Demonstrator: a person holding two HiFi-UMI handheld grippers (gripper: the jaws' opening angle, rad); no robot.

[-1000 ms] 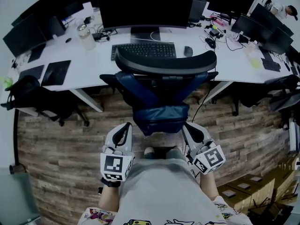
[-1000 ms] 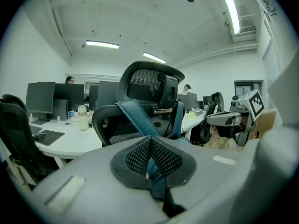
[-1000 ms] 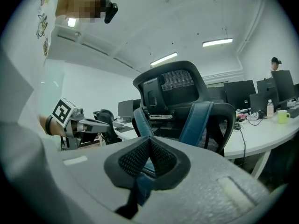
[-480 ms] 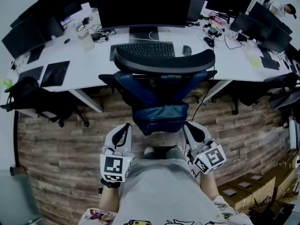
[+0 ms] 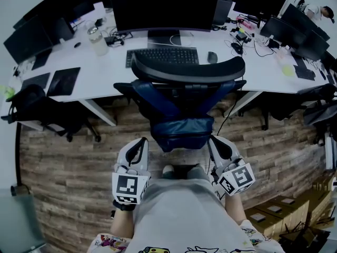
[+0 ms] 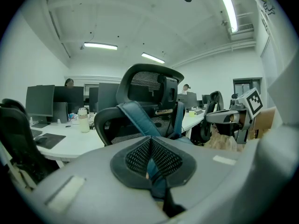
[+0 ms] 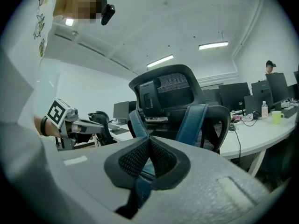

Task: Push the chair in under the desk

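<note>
While my left gripper (image 5: 141, 144) and right gripper (image 5: 215, 143) each have their jaws pressed fully together with nothing between them, the chair (image 5: 181, 104) stands just ahead, touched by neither.

Item one, appearance: an office chair seen from behind, with a dark curved headrest (image 5: 187, 70), a black mesh back, two blue supports running down in a V, and a blue padded section lowest in view.

Item two, position: it sits straight ahead of the gap between my two jaw pairs, the blue padded section nearest the tips. Beyond it lies the white desk (image 5: 100, 78). The blue section is on my side of the desk edge, over the wood-plank floor (image 5: 68, 167).

Item three, surfaces: my jaw pads are black with a fine mesh texture, set in smooth grey shells.
</note>
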